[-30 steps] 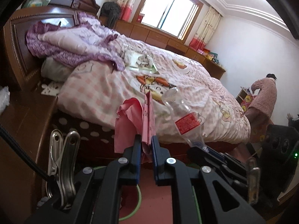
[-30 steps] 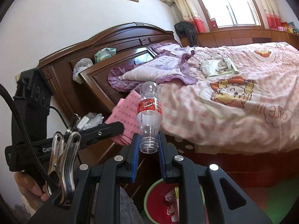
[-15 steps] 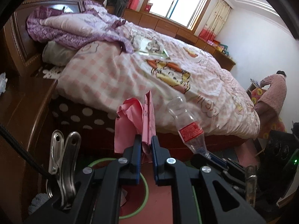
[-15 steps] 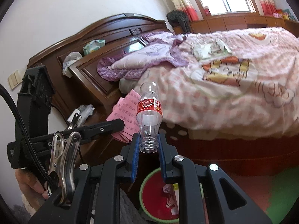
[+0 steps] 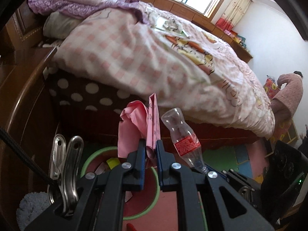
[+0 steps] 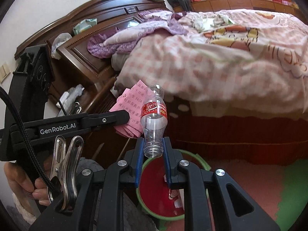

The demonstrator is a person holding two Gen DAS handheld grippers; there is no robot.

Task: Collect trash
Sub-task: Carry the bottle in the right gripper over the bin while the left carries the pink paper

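Bedroom scene, two wrist views w/ fisheye curve.

Left view: left tool (image 5: 149, 152) at 6 o'clock, black arms w/ blue pads, clamped tight on a crumpled pink paper sheet w/ printed text (image 5: 142, 123); paper sticks up toward 12 o'clock from the pads. Below the pads, at 6–7 o'clock, a round red bin w/ green rim (image 5: 90, 155) sits on the floor, scraps inside. At 4 o'clock the right tool's arm enters, holding a clear plastic bottle w/ red label (image 5: 183, 140), neck tilted toward 11 o'clock, just beside the paper.

Right view: right tool (image 6: 153, 150) at 6 o'clock grips the same bottle (image 6: 154, 119) by its base; open neck points to 12 o'clock, no cap. The bin (image 6: 202, 161) lies directly under the pads, at 6 o'clock. At 9 o'clock the left tool's black arm reaches in w/ the pink paper (image 6: 130, 104) touching the bottle's left side. A hand (image 6: 28, 184) at 8 o'clock holds that tool's handle.

Behind both: bed w/ pink checked cartoon quilt (image 5: 138, 53) from 12 to 3 o'clock, dark wooden headboard (image 6: 92, 30) at 10–11 o'clock. A person in a pink fuzzy robe (image 5: 286, 94) stands far off at 3 o'clock in left view.
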